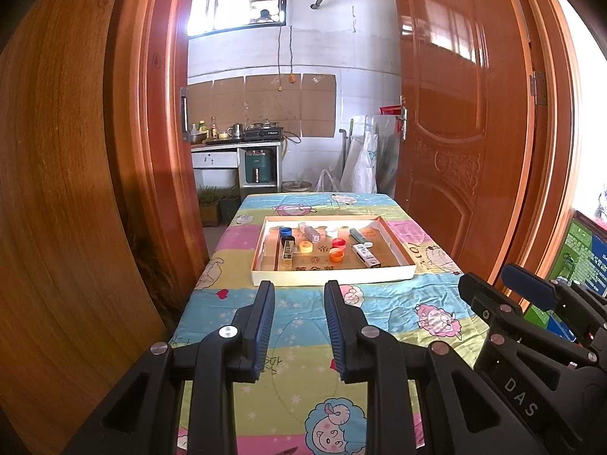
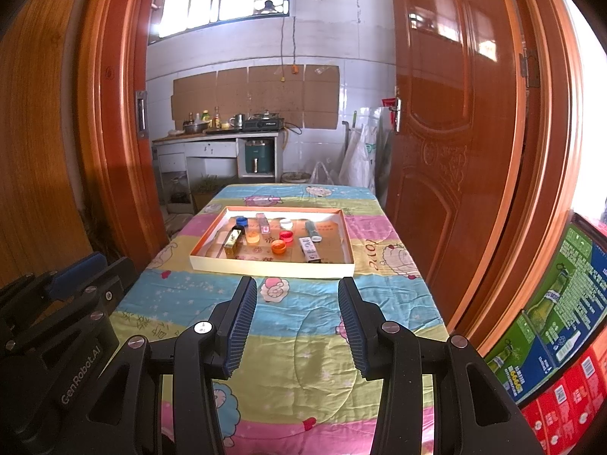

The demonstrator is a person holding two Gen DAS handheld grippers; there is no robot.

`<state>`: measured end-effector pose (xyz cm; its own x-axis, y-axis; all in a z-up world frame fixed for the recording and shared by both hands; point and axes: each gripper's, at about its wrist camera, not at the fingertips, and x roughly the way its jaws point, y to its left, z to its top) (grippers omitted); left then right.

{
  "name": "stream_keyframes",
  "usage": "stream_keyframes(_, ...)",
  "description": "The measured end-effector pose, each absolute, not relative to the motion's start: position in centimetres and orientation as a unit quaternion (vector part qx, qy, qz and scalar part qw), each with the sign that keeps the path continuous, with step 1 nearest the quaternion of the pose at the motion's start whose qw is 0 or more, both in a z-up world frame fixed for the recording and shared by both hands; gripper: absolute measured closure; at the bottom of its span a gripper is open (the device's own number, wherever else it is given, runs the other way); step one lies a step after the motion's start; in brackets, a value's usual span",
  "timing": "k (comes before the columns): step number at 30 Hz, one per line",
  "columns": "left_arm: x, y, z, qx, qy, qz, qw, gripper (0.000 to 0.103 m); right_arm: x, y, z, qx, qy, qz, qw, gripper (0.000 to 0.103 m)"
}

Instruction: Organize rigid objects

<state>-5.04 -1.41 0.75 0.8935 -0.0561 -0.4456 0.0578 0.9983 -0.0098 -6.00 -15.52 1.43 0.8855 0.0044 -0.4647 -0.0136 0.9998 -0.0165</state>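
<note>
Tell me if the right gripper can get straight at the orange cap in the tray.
Probably yes. The right gripper is open and empty, short of the tray, whose wall is low. The orange cap sits near the front with a gap around it, though the red cap is close behind.

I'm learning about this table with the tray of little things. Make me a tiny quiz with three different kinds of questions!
1. True or false: the left claw is holding a bottle cap.
2. Pick one. Where are the blue cap, red cap and orange cap? A) on the quilt B) inside the shallow tray C) on the floor
3. Fill in: the tray sits on a cartoon-sheep ____.

Key:
1. False. Both the left claw and the right claw are open and empty, short of the tray.
2. B
3. quilt
</note>
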Motion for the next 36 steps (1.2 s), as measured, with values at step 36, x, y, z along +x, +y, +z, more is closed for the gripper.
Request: stream_keyframes(36, -5.26, -1.34, 0.55, 0.009, 0.23, -0.022, 0.973, 0.076, -6.03, -15.11, 1.21, -0.01, 0.242, 0.006, 0.97, 0.057)
